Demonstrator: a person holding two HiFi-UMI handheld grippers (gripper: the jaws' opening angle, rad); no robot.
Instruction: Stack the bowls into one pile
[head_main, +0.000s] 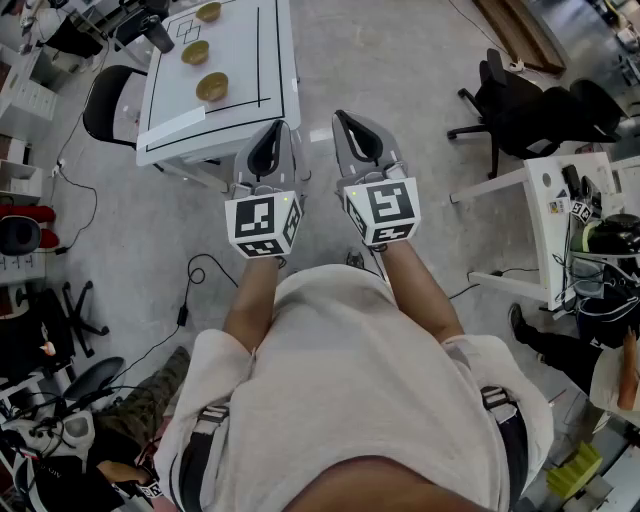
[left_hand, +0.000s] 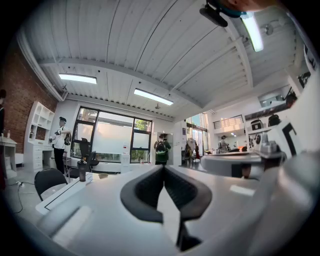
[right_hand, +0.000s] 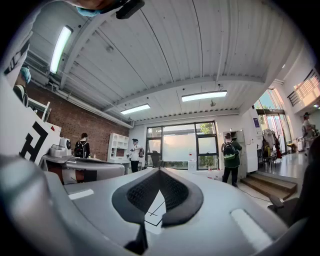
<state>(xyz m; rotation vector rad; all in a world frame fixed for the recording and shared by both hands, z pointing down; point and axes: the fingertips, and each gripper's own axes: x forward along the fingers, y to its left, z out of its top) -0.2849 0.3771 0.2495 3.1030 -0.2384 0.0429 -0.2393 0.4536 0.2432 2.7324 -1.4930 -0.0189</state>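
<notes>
Three bowls are sitting apart in a row on the white table, none stacked. Left gripper and right gripper are hovering level beside each other, short of the table, each with jaws pressed together and gripping nothing.

A white table bears three bowls in a row, apart

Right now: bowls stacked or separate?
Separate. Three bowls sit upright and apart in a row on the white table; none is nested in another.
</notes>
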